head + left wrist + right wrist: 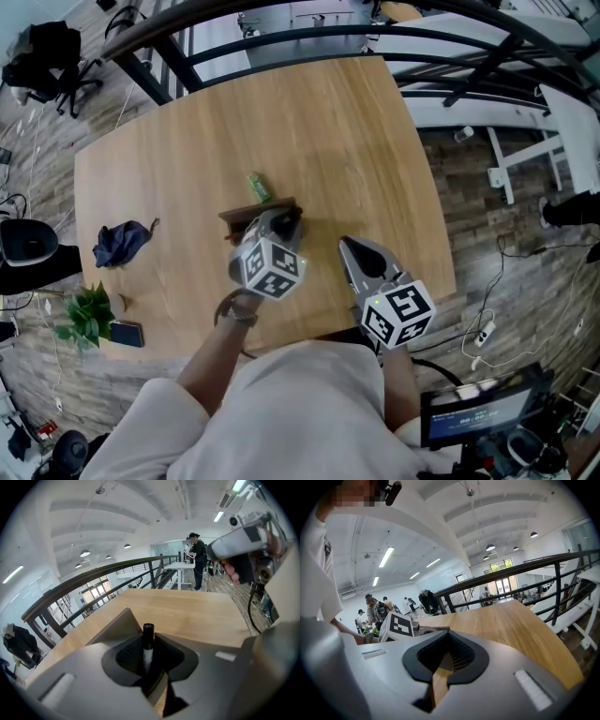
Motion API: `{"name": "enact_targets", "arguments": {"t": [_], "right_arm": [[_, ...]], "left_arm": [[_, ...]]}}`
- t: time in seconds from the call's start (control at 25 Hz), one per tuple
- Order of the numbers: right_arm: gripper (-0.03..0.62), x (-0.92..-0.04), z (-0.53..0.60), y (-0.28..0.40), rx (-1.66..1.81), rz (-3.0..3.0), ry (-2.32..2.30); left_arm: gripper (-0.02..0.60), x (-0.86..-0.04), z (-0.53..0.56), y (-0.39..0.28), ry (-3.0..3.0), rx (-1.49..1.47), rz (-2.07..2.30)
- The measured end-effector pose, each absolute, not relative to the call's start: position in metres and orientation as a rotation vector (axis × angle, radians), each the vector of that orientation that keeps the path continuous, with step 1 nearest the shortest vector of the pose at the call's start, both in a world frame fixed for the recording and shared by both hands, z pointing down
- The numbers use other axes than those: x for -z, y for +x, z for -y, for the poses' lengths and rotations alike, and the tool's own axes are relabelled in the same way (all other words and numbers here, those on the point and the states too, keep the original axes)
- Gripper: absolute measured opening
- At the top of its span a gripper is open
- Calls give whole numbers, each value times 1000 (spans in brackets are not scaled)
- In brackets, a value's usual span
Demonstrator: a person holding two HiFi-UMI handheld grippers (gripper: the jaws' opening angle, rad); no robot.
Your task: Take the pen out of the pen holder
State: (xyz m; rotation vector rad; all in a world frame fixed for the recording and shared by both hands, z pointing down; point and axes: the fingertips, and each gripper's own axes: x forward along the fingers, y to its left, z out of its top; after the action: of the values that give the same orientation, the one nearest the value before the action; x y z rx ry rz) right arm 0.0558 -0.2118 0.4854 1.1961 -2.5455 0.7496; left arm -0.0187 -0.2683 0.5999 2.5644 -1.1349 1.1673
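My left gripper [149, 670] is shut on a pen [148, 637] with a black cap and a white body, which stands upright between its jaws. In the head view the left gripper [281, 223] sits right over the brown pen holder [246, 215] near the middle of the wooden table [356, 131]; the pen is hidden there. My right gripper [346, 246] hovers to the right of the holder, near the table's front edge. In its own view the right gripper [440, 667] is shut with nothing in it, and the left gripper's marker cube [398, 626] shows at its left.
A small green object [259, 187] lies just behind the holder. A dark blue cloth [122, 242] lies at the table's left, with a small plant [89, 314] and a phone [125, 333] at the front left corner. A black railing [309, 33] runs behind the table.
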Motion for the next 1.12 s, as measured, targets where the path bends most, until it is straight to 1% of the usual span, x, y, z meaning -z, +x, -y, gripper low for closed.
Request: {"name": "enact_targets", "arguments": {"t": [1.12], "right_arm": [[3, -489, 214, 54, -774, 2537, 1190]], "left_arm": [[67, -598, 269, -19, 2612, -1150, 1103]]}}
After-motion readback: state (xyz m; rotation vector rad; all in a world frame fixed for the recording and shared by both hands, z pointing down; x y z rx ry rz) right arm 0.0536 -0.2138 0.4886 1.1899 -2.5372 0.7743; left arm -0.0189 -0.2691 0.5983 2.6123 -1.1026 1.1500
